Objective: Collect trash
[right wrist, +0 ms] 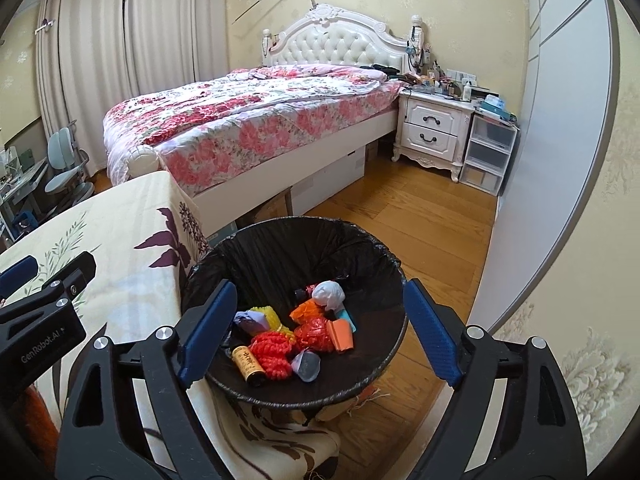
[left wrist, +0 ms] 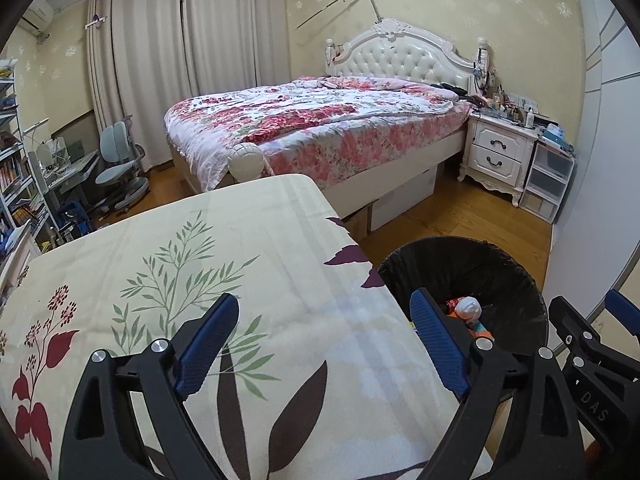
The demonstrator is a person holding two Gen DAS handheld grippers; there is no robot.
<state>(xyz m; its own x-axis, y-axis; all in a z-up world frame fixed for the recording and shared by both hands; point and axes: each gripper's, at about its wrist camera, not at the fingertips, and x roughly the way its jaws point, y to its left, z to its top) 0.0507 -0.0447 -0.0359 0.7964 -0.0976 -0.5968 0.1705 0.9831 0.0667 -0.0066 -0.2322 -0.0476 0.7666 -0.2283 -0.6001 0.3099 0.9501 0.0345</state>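
A round bin lined with a black bag point(right wrist: 376, 264) stands on the floor beside the table; it also shows in the left wrist view point(left wrist: 516, 276). Inside lie several pieces of trash: red netting point(right wrist: 272, 352), a brown bottle point(right wrist: 248, 364), an orange piece point(right wrist: 340, 334), a white crumpled wad point(right wrist: 328, 294). My right gripper point(right wrist: 316, 316) is open and empty, above the bin. My left gripper point(left wrist: 324, 324) is open and empty above the table's floral cloth point(left wrist: 200, 280), near its right edge. Each gripper shows at the other view's edge.
A bed with a floral quilt point(left wrist: 312, 120) stands behind the table. A white nightstand point(right wrist: 432, 132) and plastic drawers point(right wrist: 488, 152) are at the back right. A desk chair point(left wrist: 120, 168) and shelves point(left wrist: 16, 176) are at the left. Wood floor point(right wrist: 420, 220) surrounds the bin.
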